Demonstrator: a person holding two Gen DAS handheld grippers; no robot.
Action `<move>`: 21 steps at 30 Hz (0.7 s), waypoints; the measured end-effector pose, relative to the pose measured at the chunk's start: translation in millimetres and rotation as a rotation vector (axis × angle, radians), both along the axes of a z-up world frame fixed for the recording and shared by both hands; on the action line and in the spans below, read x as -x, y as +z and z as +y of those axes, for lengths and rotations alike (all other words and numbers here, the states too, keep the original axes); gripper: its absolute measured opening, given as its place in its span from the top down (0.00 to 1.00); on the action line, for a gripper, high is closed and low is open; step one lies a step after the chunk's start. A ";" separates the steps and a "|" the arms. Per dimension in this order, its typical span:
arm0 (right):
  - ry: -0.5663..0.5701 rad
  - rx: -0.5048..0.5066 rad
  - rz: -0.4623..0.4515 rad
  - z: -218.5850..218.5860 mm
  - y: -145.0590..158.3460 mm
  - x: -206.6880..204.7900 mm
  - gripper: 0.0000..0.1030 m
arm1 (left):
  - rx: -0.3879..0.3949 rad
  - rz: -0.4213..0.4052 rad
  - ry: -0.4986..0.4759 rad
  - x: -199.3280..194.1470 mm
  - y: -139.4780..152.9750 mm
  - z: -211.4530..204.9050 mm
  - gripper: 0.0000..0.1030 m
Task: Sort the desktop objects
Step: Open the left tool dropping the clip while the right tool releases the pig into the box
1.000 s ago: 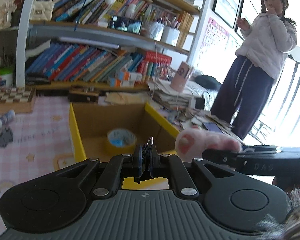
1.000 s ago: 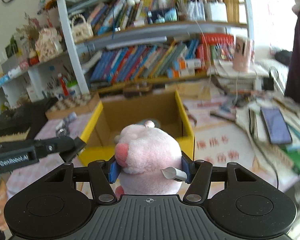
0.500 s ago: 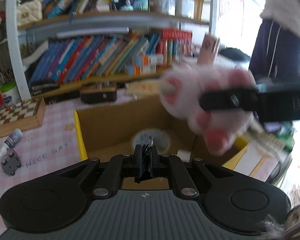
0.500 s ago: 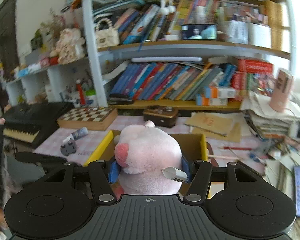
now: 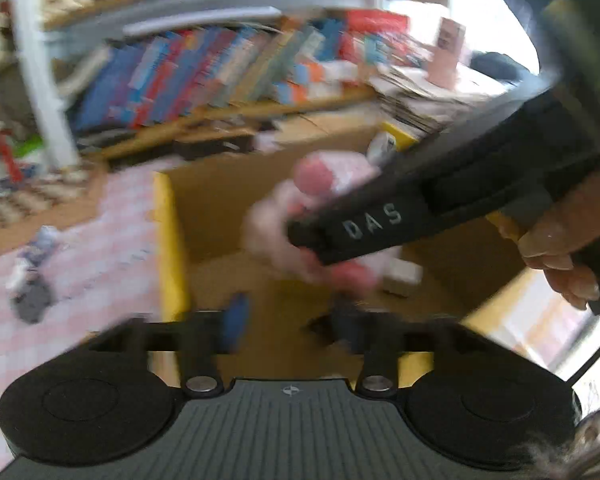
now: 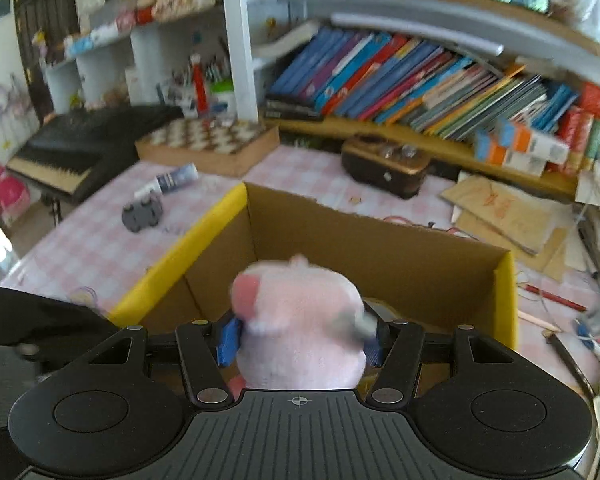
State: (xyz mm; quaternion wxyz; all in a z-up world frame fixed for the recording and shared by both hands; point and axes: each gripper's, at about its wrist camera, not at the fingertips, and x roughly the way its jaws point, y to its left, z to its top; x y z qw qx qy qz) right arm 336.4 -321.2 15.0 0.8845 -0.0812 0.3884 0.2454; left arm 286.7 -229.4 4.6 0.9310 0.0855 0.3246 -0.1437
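One open cardboard box with yellow-edged flaps [image 6: 380, 248], one pink plush toy [image 6: 300, 320] above it, one small white block [image 5: 400, 278] inside it, though blurred, one wooden chessboard box [image 6: 208, 144], one grey toy car [image 6: 142, 212] and one small white-and-blue bottle [image 6: 172, 180] left of the box, one dark brown case [image 6: 384, 168] behind it.

Under my jaws a table in pink-and-white checked cloth [image 6: 300, 172] carries an open brown cardboard box with yellow rims [image 6: 204, 248], a small grey wheeled toy [image 6: 142, 213], a blue-labelled tube [image 6: 172, 182], a wooden chessboard box [image 6: 208, 146] and loose brown cardboard sheets [image 6: 508, 212].
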 end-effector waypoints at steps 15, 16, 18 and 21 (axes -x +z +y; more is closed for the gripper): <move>0.063 0.023 0.078 33.9 -9.8 -49.3 0.42 | 0.187 -0.168 0.067 86.2 37.5 47.9 0.16; 0.061 0.030 0.078 35.7 -12.1 -51.8 0.41 | 0.193 -0.162 0.081 90.4 38.0 52.1 0.16; 0.050 0.043 0.062 39.2 -14.8 -54.3 0.36 | 0.197 -0.152 0.113 96.4 37.2 59.9 0.16; 0.041 0.084 0.027 44.2 -10.8 -49.4 0.27 | 0.185 -0.129 0.174 100.8 35.2 69.4 0.16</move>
